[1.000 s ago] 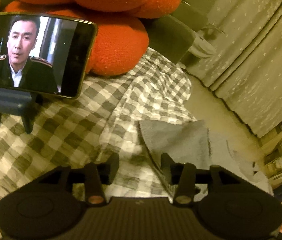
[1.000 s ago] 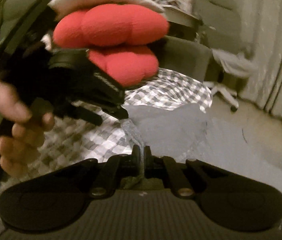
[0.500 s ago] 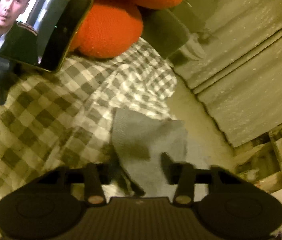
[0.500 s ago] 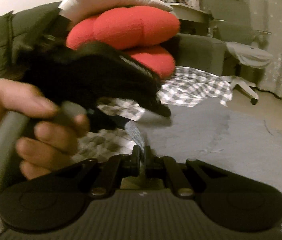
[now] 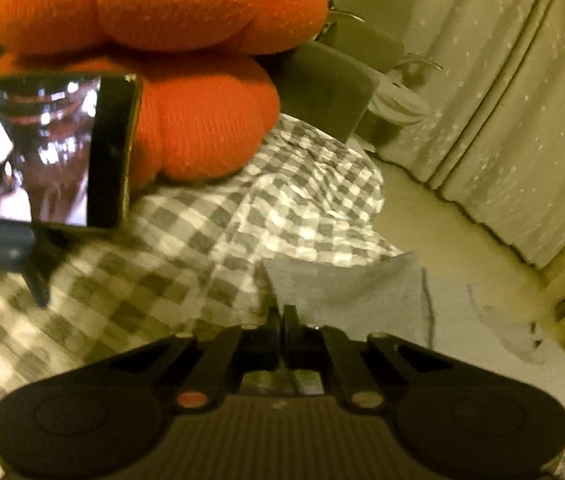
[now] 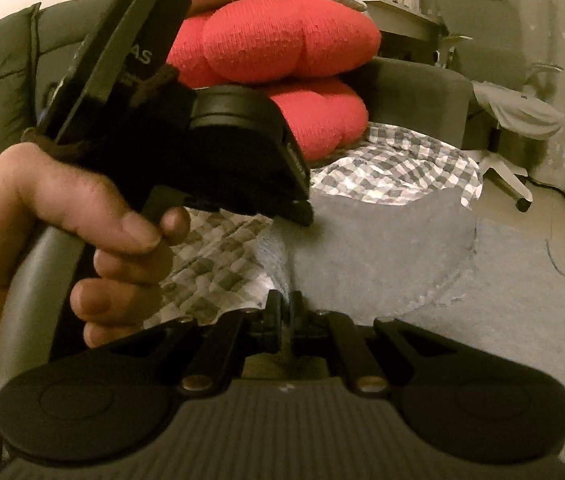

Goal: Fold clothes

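— Where is the garment?

— My left gripper [image 5: 282,316] and right gripper [image 6: 285,312] both pinch the near edge of the grey knit garment [image 6: 382,248], spread over the checked grey-and-white bedsheet [image 5: 282,204].

— Beyond?

— Plump red knitted cushions [image 6: 282,40].

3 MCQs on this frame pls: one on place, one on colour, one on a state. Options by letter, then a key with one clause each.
1. The grey garment lies on:
A. the checked cover
B. a wooden desk
C. the office chair

2. The stacked cushions are:
A. blue
B. red-orange
C. white

3. The phone on its stand is:
A. screen lit, showing video
B. face down
C. screen dark

Key:
1 A: the garment spreads over the checked cover, ahead of both grippers.
2 B: both views show them red-orange.
3 A: the left wrist view shows a bright picture on the screen.
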`<state>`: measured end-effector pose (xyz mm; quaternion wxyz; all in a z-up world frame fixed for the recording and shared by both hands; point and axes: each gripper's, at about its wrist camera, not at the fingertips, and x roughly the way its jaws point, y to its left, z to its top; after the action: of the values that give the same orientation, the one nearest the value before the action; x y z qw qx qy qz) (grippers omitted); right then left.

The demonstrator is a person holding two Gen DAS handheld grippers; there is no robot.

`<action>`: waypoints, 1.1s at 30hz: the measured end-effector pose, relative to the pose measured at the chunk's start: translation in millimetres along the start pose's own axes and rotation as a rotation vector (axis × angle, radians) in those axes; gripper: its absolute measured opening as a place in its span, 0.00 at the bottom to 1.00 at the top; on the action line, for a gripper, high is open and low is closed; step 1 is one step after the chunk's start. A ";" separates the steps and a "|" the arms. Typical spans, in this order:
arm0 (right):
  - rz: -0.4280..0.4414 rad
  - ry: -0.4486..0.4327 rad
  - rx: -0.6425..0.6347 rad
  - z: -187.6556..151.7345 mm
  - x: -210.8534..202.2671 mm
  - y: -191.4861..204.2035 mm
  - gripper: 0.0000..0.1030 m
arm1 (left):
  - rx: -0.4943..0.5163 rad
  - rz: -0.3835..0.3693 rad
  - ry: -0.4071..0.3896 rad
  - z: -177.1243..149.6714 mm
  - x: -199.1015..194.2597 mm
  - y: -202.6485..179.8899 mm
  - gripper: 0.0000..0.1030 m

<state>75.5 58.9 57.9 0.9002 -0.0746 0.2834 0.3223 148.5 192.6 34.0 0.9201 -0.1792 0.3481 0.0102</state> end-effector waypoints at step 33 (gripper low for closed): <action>-0.134 0.040 0.048 25.6 34.5 -74.1 0.15 | 0.087 0.109 -0.023 -6.0 1.1 -6.5 0.01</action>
<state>155.3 27.7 56.3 0.9155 -0.0782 0.3031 0.2528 146.4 184.4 31.2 0.9291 -0.1196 0.3467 0.0473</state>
